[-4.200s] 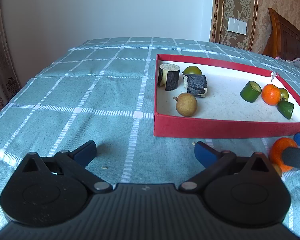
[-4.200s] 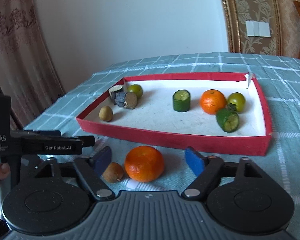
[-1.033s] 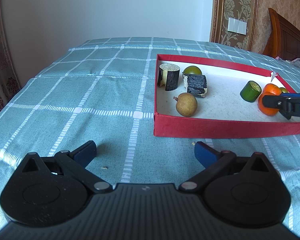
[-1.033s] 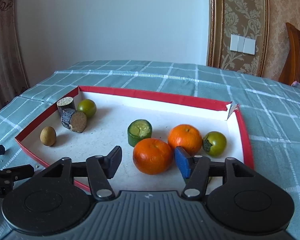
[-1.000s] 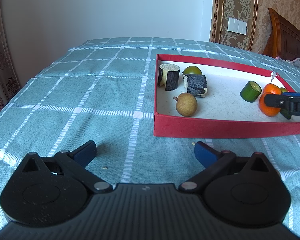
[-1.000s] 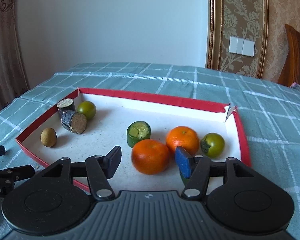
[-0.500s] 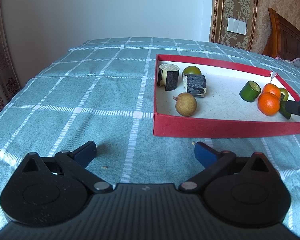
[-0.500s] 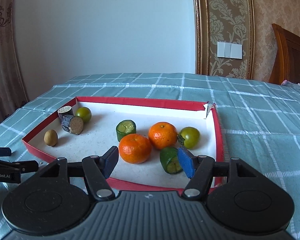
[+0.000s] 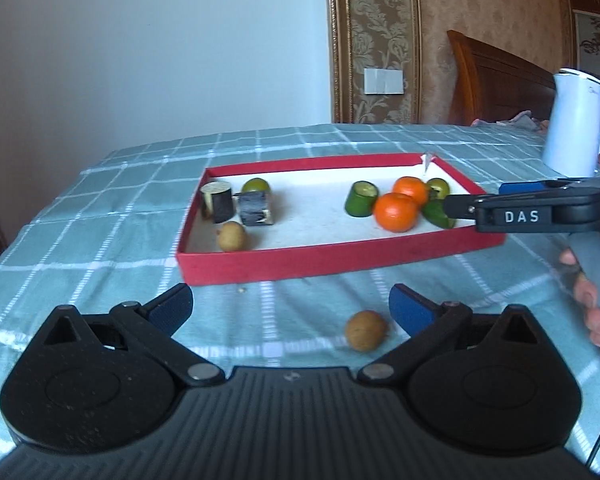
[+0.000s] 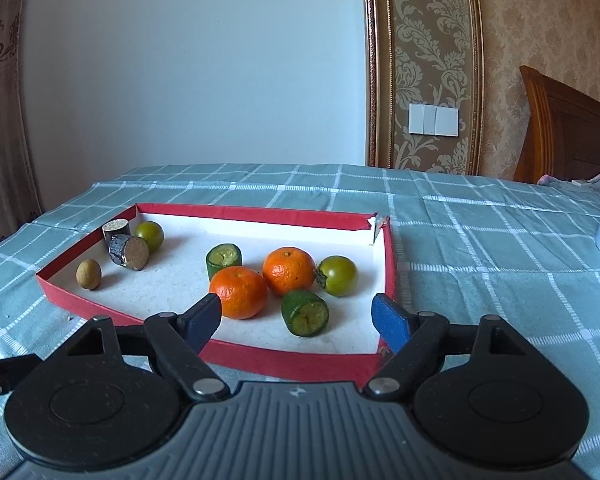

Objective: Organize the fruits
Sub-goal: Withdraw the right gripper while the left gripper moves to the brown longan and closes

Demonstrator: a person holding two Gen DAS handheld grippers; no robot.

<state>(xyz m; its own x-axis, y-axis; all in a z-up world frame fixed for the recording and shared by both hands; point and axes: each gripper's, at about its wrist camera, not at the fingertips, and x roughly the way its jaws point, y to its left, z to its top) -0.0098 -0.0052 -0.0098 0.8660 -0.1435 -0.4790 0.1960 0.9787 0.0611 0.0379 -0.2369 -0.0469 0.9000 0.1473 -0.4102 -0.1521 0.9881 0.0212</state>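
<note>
A red tray (image 9: 340, 258) (image 10: 284, 358) with a white floor lies on the checked cloth. In it are two oranges (image 9: 395, 212) (image 10: 239, 291), green cucumber pieces (image 10: 304, 312), green fruits (image 10: 337, 275), dark eggplant pieces (image 9: 254, 214) and a small brown fruit (image 9: 231, 236) (image 10: 88, 274). Another small brown fruit (image 9: 365, 330) lies on the cloth before the tray, between my left gripper's fingers, nearer the right one. My left gripper (image 9: 290, 306) is open and empty. My right gripper (image 10: 296, 318) is open and empty over the tray's near right edge; it also shows in the left wrist view (image 9: 476, 206).
A white electric kettle (image 9: 578, 124) stands on the cloth at the far right. A crumb (image 9: 242, 290) lies in front of the tray. A wooden headboard (image 10: 564, 136) and wall stand behind the table.
My right gripper let go of the orange in the tray and drew back to the near edge. My left gripper has swung right, so the loose brown fruit now lies between its fingers.
</note>
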